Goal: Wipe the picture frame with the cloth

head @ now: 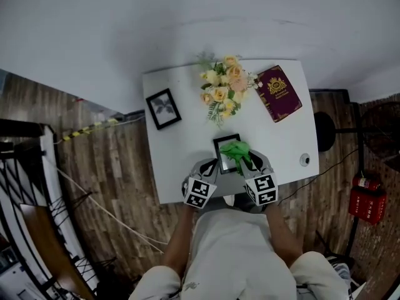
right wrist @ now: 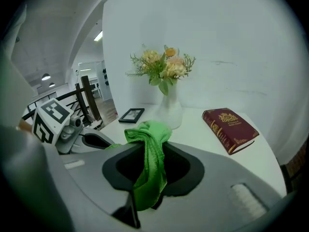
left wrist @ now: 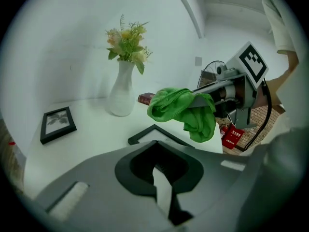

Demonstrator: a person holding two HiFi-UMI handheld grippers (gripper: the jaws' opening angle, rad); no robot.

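The picture frame (head: 222,159) (left wrist: 153,131) lies near the middle of the counter's (head: 181,161) front edge, just ahead of both claws. The green cloth (head: 237,150) (left wrist: 181,108) (right wrist: 149,163) is bunched over the frame's right side. My right claw (head: 253,167) (left wrist: 212,92) (right wrist: 135,209) is clamped on that cloth. In the right gripper view the fabric runs down between the jaws and a loose fold spills out over the front. My left claw (head: 209,170) (left wrist: 166,204) (right wrist: 94,140) sits at the frame's near left corner. Its jaws are drawn narrow, with only a thin pale strip between them that lines up with the frame's near edge, so I read it as gripping the frame there. The two claws are close together side by side, their marker cubes hanging over the front edge. Further back, about the middle of the counter's far edge, a white vase of yellow and peach flowers (head: 223,92) (left wrist: 121,88) (right wrist: 169,111) stands upright. A second, smaller black frame (head: 163,108) (left wrist: 58,123) (right wrist: 131,115) lies toward the back left corner, well apart from the one I am working on. A dark red book (head: 279,93) (right wrist: 231,124) with gold print lies flat by the back right corner. A small round object (head: 304,160) sits near the right edge; I cannot tell what it is.
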